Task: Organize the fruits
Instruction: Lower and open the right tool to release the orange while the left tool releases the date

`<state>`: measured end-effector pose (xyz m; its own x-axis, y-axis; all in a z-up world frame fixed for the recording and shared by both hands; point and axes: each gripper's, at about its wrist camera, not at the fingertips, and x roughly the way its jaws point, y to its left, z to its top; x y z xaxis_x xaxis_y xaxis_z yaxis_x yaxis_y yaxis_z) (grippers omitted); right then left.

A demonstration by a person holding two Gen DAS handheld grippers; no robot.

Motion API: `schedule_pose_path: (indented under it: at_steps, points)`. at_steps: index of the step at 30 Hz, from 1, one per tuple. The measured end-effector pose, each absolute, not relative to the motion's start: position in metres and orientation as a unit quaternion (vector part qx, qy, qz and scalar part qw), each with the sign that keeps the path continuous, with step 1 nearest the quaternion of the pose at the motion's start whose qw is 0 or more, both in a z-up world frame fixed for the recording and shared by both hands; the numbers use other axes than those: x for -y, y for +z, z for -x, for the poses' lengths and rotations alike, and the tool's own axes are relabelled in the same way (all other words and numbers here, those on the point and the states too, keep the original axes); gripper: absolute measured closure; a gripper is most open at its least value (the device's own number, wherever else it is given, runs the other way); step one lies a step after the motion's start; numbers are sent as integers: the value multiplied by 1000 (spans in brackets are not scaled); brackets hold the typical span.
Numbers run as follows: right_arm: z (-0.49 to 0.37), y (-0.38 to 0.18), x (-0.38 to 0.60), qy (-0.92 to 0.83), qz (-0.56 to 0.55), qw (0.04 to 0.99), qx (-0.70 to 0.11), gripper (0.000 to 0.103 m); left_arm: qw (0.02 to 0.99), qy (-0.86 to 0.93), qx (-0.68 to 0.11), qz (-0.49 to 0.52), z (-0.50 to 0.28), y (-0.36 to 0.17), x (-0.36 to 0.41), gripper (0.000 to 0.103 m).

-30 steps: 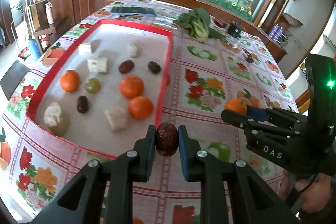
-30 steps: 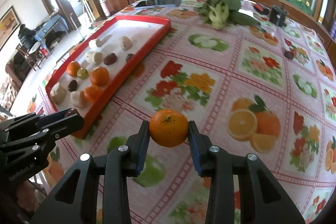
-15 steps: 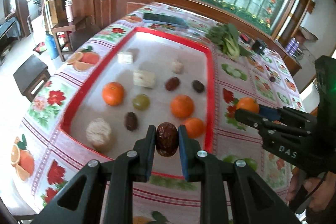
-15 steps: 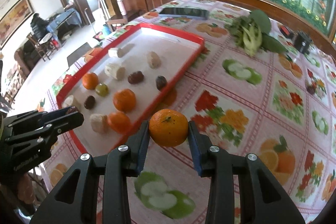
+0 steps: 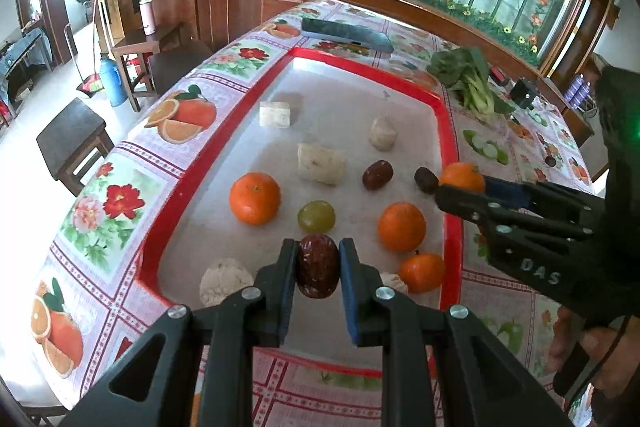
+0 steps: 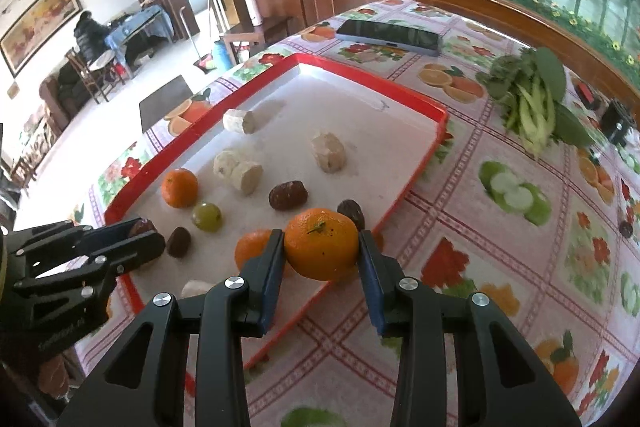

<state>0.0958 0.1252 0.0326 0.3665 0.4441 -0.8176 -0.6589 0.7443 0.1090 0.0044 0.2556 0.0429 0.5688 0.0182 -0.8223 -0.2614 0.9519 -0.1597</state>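
Note:
My left gripper point(image 5: 319, 267) is shut on a dark red date point(image 5: 317, 265), held above the near end of the red tray point(image 5: 208, 163). My right gripper point(image 6: 321, 247) is shut on an orange point(image 6: 321, 243), hovering over the tray's right rim point(image 6: 416, 171). On the tray's pale floor lie several oranges point(image 5: 254, 197), a green grape point(image 5: 316, 215), dark dates point(image 5: 377, 174) and pale banana chunks point(image 5: 321, 163). The right gripper point(image 5: 464, 183) shows at the right of the left wrist view, the left gripper point(image 6: 148, 239) at the left of the right wrist view.
A bunch of leafy greens point(image 6: 532, 99) and a dark phone point(image 6: 388, 35) lie on the fruit-print tablecloth point(image 6: 500, 251) beyond the tray. A small black object point(image 6: 618, 121) sits far right. Stools point(image 5: 74, 139) and a blue bottle point(image 5: 112, 81) stand on the floor to the left.
Both grippers have travelled left across the table toward the tray, each keeping its fruit. The date now hangs over the tray's near end, the orange over its right rim.

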Motion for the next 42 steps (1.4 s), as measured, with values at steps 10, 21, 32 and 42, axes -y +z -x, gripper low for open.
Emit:
schedule_pose_path:
  at_steps: [10, 21, 32, 42]
  points:
    - [-105, 21, -141, 351, 147, 813, -441, 68, 869, 77, -472, 129, -11, 29, -254, 79]
    - [-107, 17, -146, 349, 172, 816, -427, 68, 873, 72, -470, 110, -18, 29, -240, 79]
    - [-100, 16, -165, 328, 260, 811, -408, 68, 870, 71, -474, 114, -26, 27, -236, 79]
    - [-113, 14, -148, 349, 211, 810, -421, 59, 862, 85, -486, 117, -30, 14, -238, 79]
